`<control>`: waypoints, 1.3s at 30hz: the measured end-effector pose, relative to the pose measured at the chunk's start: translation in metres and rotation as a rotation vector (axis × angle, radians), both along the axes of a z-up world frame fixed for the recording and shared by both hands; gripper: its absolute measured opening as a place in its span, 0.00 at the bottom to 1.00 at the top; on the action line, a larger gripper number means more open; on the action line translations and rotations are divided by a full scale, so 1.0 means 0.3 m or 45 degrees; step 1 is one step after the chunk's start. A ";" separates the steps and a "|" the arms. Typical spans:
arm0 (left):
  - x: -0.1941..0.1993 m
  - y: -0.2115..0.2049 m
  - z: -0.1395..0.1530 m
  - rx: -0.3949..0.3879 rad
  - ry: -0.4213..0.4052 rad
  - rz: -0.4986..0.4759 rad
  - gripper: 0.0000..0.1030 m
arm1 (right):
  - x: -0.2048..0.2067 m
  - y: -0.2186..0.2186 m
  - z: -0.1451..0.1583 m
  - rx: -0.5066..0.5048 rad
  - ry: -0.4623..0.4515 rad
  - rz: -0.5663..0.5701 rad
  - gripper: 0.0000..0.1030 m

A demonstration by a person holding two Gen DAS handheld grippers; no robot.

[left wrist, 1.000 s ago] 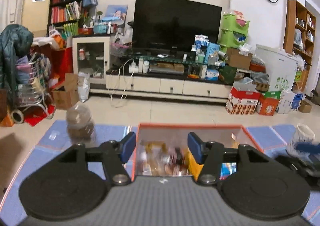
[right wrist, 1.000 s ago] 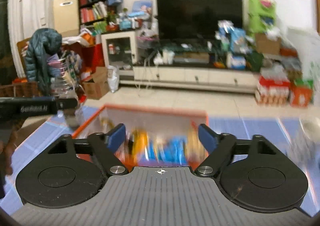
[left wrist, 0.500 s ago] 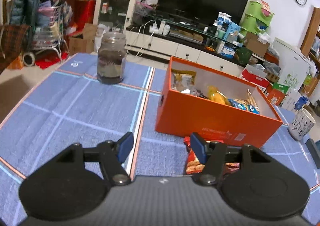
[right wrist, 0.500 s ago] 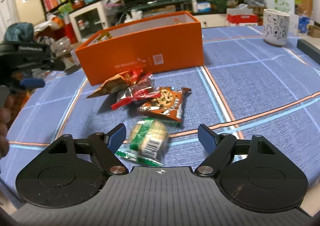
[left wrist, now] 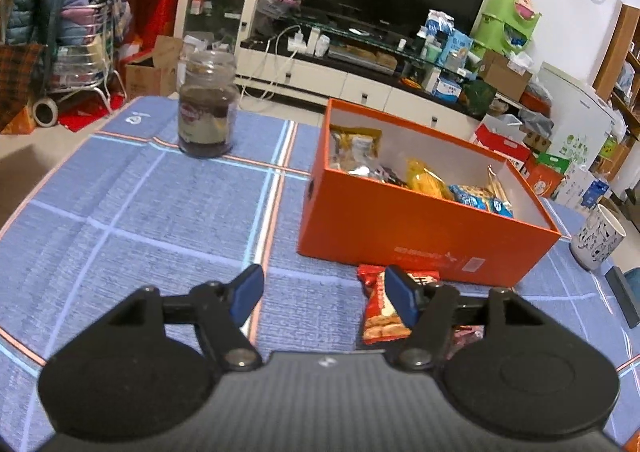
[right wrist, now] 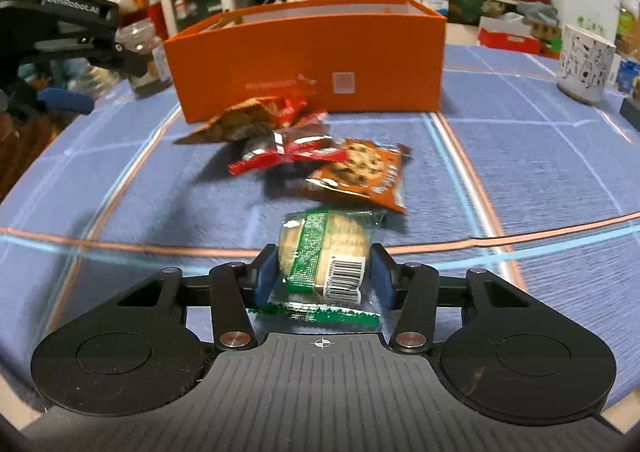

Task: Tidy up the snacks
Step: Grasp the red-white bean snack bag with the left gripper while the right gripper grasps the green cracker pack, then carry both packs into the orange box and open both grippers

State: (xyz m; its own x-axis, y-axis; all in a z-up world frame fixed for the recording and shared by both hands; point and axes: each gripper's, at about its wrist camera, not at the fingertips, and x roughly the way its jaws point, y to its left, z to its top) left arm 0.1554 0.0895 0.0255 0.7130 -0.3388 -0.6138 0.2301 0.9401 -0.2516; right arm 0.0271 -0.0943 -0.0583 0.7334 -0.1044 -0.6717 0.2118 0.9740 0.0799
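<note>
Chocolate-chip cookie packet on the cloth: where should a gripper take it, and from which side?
Probably across the chocolate-chip cookie packet's short width, coming from above on the open near side. It lies flat, and the red wrapper overlaps its far-left end.

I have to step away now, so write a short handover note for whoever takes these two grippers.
Right gripper: fingers closing around the green cracker packet, which lies between them on the blue tablecloth.
Left gripper: opening, nothing between its fingers; its right finger is over a red snack packet.
Orange box: already holds several snacks.
Left to do: box the cracker packet, then the cookie packet, the red wrapper and the brown packet lying in front of the box.
</note>
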 end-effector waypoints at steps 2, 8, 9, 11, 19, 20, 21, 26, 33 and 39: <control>0.006 -0.024 -0.008 0.004 0.014 -0.012 0.66 | -0.013 -0.040 0.014 -0.007 0.036 0.039 0.35; 0.028 -0.094 -0.053 -0.002 0.066 -0.060 0.70 | -0.017 -0.158 0.051 -0.007 0.165 0.162 0.35; 0.033 -0.107 -0.059 -0.005 0.069 -0.066 0.70 | -0.018 -0.176 0.052 -0.003 0.172 0.168 0.35; 0.045 -0.136 -0.070 -0.008 0.074 -0.080 0.75 | -0.025 -0.199 0.047 0.025 0.160 0.170 0.36; 0.097 -0.261 -0.127 0.055 0.080 -0.195 0.99 | -0.049 -0.167 0.023 -0.081 0.100 0.227 0.42; 0.106 -0.275 -0.139 0.067 0.092 -0.201 0.99 | -0.048 -0.171 0.026 -0.076 0.097 0.229 0.42; 0.113 -0.283 -0.149 0.072 0.101 -0.204 0.98 | -0.043 -0.177 0.027 -0.070 0.097 0.229 0.42; 0.153 -0.305 -0.191 0.099 0.161 -0.216 0.61 | -0.031 -0.191 0.028 -0.046 0.093 0.227 0.42; 0.099 -0.306 -0.154 0.183 0.100 -0.273 0.54 | -0.033 -0.200 0.034 -0.023 0.098 0.221 0.35; 0.022 -0.279 -0.081 0.333 -0.047 -0.226 0.53 | -0.069 -0.154 0.082 -0.104 0.052 0.260 0.35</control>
State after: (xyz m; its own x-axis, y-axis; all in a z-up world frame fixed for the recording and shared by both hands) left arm 0.1619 0.0059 0.0010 0.6803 -0.2943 -0.6713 0.4010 0.9161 0.0047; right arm 0.0064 -0.1404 -0.0337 0.7173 -0.0113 -0.6967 0.0106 0.9999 -0.0054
